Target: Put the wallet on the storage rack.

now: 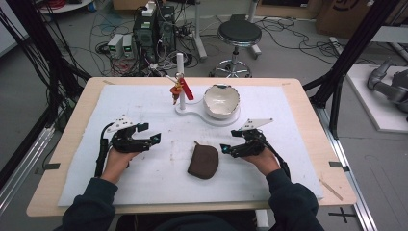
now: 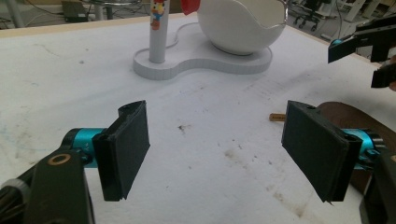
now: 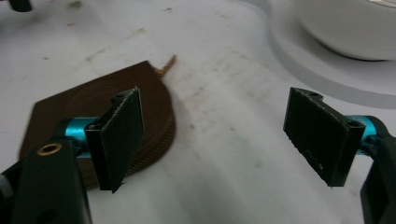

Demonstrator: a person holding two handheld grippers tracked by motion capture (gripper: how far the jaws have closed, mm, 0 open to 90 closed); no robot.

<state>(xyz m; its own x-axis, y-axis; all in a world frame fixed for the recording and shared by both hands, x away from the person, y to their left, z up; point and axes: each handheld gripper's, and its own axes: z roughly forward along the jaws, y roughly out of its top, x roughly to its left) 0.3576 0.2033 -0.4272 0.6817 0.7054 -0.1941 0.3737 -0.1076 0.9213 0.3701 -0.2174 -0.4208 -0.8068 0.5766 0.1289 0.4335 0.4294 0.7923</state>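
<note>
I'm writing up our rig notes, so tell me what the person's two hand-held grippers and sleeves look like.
Both the left hand-held gripper and the right hand-held gripper are black, each with two flat rectangular black pads mounted on turquoise metal fittings. A pale three-cornered plate tops each one, and a black cable trails back along each wrist. The person wears dark long sleeves.

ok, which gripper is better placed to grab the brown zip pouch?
Right, probably. The right gripper is open and sits just beside the flat brown zippered pouch, whose edge lies by its jaw. The left gripper, also open, is farther off across the white foam mat.
</note>
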